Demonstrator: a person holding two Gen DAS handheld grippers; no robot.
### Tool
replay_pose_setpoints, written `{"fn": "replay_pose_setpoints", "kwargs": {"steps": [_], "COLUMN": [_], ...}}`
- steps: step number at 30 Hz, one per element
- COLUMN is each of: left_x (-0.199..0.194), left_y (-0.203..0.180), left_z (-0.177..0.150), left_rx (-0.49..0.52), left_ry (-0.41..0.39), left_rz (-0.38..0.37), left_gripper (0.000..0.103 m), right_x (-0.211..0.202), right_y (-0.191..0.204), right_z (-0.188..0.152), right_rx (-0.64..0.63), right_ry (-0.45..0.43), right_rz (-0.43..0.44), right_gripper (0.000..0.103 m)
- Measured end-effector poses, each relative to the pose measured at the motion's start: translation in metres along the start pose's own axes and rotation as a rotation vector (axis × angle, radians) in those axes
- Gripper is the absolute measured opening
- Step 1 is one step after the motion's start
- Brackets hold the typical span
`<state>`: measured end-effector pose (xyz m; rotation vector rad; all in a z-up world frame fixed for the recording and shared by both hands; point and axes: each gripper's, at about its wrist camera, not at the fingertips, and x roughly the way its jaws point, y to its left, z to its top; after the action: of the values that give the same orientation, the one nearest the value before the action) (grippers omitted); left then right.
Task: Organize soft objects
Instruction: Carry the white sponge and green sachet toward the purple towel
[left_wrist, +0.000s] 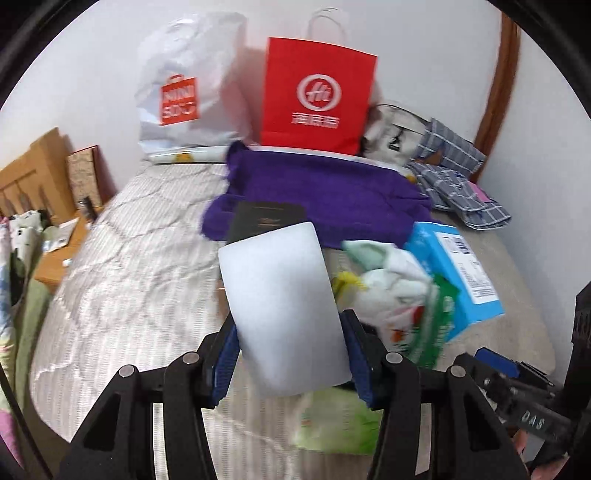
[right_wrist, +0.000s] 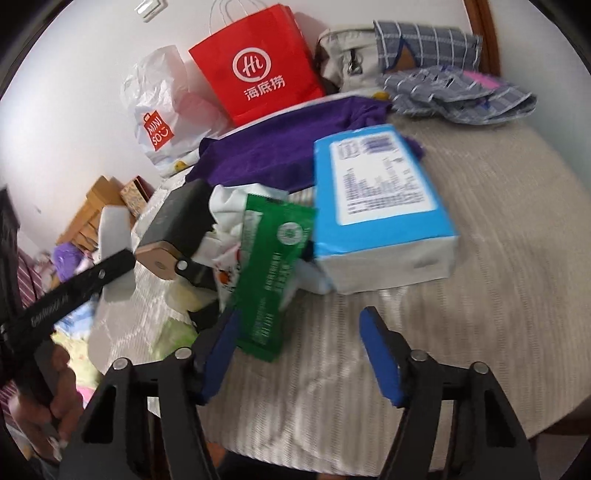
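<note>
Foam (left_wrist: 282, 314), a white soft block, sits pinched between the blue pads of the left gripper (left_wrist: 291, 354), its jaws pressed on both edges and the block standing up and forward out of them, clear of the bed (left_wrist: 129, 258); so the step in hand, as I judge it, is carrying this block off the heap to wherever the soft things are gathered, with the red bag (left_wrist: 317, 96) and the white bag (left_wrist: 184, 85) at the wall as likely places, though which is meant I cannot tell; the next move calls for a steady grip, since foam yields and may slip if the squeeze slackens. The right gripper (right_wrist: 299, 354) has its jaws spread with nothing between them; the left pad lies just beside the lower end of a green packet (right_wrist: 273, 273), whether touching I cannot tell, and closing on it would need the jaws brought across it. Beyond lie a crumpled white cloth (right_wrist: 229, 206), a blue box (right_wrist: 380, 206), a purple cloth (right_wrist: 266, 147) and a plaid shirt (right_wrist: 454, 92). Both grippers tilt steeply down at the bed; a hand (right_wrist: 55, 402) grips the left one's handle.
</note>
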<state>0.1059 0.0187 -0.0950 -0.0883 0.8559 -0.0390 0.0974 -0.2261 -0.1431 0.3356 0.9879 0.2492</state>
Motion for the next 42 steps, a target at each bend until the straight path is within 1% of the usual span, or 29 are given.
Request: {"fn": "replay_pose_setpoints", "kwargs": {"steps": [3,7,10,12,15,18,19,20,21,23,29,32,35,39,42], "left_x": [0.000,0.007,0.011,0.014,0.015,0.017,0.018,0.019,0.019,0.020,0.021,0.022,0.026,0.032,0.040], "left_y": [0.017,0.033,0.041,0.045,0.051,0.054,0.054,0.054,0.054,0.053,0.059,0.062,0.068,0.070,0.068], "left_z": [-0.002,-0.003,-0.004,-0.005,-0.006,-0.007,-0.007,-0.008,-0.008,-0.009,-0.010,-0.013,-0.016,-0.022,-0.026], "left_rx": [-0.017,-0.033,-0.042,-0.041,-0.037,-0.034,-0.033,-0.031,-0.025,-0.013,-0.013,-0.018,-0.037,-0.022,-0.028], "left_ry": [-0.003,0.006,0.013,0.020,0.020,0.027,0.030,0.033,0.036,0.038,0.043,0.054,0.080,0.108,0.139], "left_rz": [0.019,0.015,0.001,-0.010,-0.018,-0.037,-0.046,-0.056,-0.067,-0.073,-0.072,-0.052,-0.032,0.004,0.025], "left_gripper": [0.051,0.051,0.051,0.051,0.051,0.052,0.052,0.052,0.052,0.052,0.052,0.052,0.052,0.052,0.052], "right_x": [0.012,0.018,0.026,0.034,0.042,0.044,0.044,0.043,0.043,0.041,0.018,0.007,-0.001,-0.012,-0.013], "right_y": [0.009,0.017,0.022,0.023,0.023,0.027,0.029,0.031,0.032,0.033,0.038,0.041,0.038,0.029,0.014], "right_z": [0.001,0.006,0.010,0.012,0.013,0.015,0.015,0.015,0.015,0.016,0.014,0.010,0.004,-0.016,-0.030], "right_rx": [0.035,0.077,0.098,0.120,0.139,0.138,0.131,0.123,0.115,0.101,0.038,-0.017,-0.024,-0.087,-0.079], "right_ry": [0.006,-0.018,-0.022,-0.010,0.003,-0.013,-0.021,-0.030,-0.031,-0.028,-0.035,-0.010,0.012,0.061,0.095], "right_rz": [0.021,0.014,0.000,-0.029,-0.044,-0.070,-0.076,-0.082,-0.092,-0.087,-0.100,-0.108,-0.105,-0.150,-0.172], "right_gripper": [0.065,0.065,0.055,0.055,0.055,0.055,0.051,0.040,0.034,0.030,0.028,0.028,0.028,0.028,0.028]}}
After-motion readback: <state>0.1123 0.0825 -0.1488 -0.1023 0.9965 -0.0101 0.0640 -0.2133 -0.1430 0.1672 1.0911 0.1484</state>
